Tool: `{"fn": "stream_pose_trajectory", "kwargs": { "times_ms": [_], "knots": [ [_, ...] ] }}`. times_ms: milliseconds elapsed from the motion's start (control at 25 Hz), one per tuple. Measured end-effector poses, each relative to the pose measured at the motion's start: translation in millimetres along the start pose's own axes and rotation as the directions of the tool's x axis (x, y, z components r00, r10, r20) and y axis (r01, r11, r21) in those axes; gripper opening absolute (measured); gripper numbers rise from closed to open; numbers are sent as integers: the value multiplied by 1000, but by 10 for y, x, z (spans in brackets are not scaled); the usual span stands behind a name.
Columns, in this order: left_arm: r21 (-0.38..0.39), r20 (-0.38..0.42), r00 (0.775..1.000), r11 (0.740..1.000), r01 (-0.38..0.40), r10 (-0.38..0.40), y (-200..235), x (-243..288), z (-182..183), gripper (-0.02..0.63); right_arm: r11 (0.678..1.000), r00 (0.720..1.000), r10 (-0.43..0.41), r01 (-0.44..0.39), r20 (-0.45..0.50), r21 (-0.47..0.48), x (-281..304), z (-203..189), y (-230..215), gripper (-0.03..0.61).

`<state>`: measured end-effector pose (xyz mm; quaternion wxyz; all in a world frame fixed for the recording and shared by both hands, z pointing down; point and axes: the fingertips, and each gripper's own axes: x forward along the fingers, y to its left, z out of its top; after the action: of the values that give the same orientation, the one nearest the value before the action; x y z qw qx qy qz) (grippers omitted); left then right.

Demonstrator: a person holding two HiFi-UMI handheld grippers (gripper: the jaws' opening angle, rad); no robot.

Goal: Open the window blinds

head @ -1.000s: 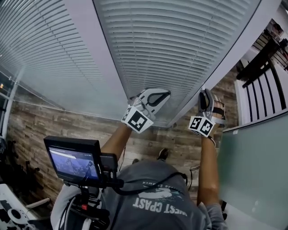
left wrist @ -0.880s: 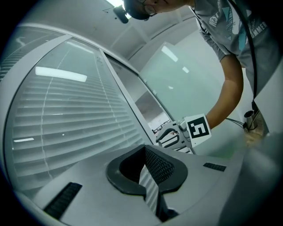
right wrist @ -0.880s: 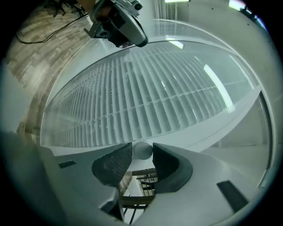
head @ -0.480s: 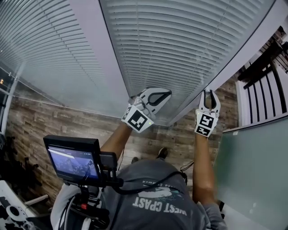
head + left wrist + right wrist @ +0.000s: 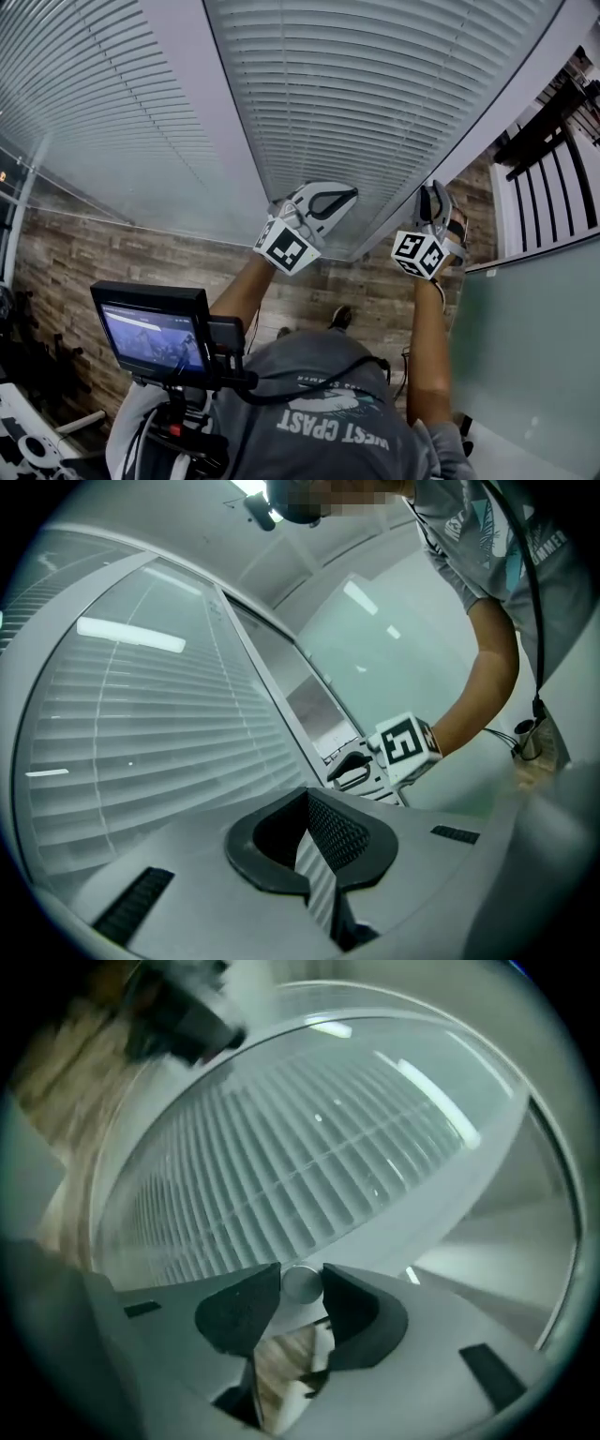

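White slatted blinds (image 5: pixel 375 84) hang behind glass in a grey frame. In the right gripper view, my right gripper (image 5: pixel 300 1282) is shut on a small round silver knob (image 5: pixel 302 1285), with the slats (image 5: pixel 309 1166) behind it. From the head view, this gripper (image 5: pixel 433 190) sits at the pane's lower right corner, by the frame post (image 5: pixel 497 112). My left gripper (image 5: pixel 349 195) is shut on nothing and rests close to the lower slats. The left gripper view shows its pads (image 5: pixel 307 799) together, the blinds (image 5: pixel 141 742) at left and the right gripper (image 5: pixel 361 766) beyond.
A second blind panel (image 5: pixel 75 94) hangs at left, past a wide grey post (image 5: pixel 187 112). A frosted glass partition (image 5: pixel 534 356) stands close on the right. A small monitor on a chest rig (image 5: pixel 155 337) sticks out at lower left. Wood-look floor (image 5: pixel 122 262) lies below.
The right gripper has twisted at the corner: its marker cube turned one way half a second ago and has turned back. The left gripper has stayed still.
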<state>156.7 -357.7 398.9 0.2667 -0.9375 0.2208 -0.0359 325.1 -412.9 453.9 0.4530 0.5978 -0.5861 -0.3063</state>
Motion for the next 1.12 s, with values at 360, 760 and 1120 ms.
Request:
{"fn": "stream_pose_trajectory", "kwargs": {
  "times_ms": [360,760,1120],
  "knots": [
    [10,-1,1000,1000,10,-10,-35,-27,-12,3,564,992,18,-115,127,818,-41,-138,-95,117],
    [1,-7,1000,1000,-2,2,11,-97,-53,3,998,997,-57,56,-42,-24,22,-76,6,115],
    [13,4,1000,1000,24,-24,-60,4,-3,3,659,991,13,-108,133,745,-102,-110,-168,121]
  ]
}}
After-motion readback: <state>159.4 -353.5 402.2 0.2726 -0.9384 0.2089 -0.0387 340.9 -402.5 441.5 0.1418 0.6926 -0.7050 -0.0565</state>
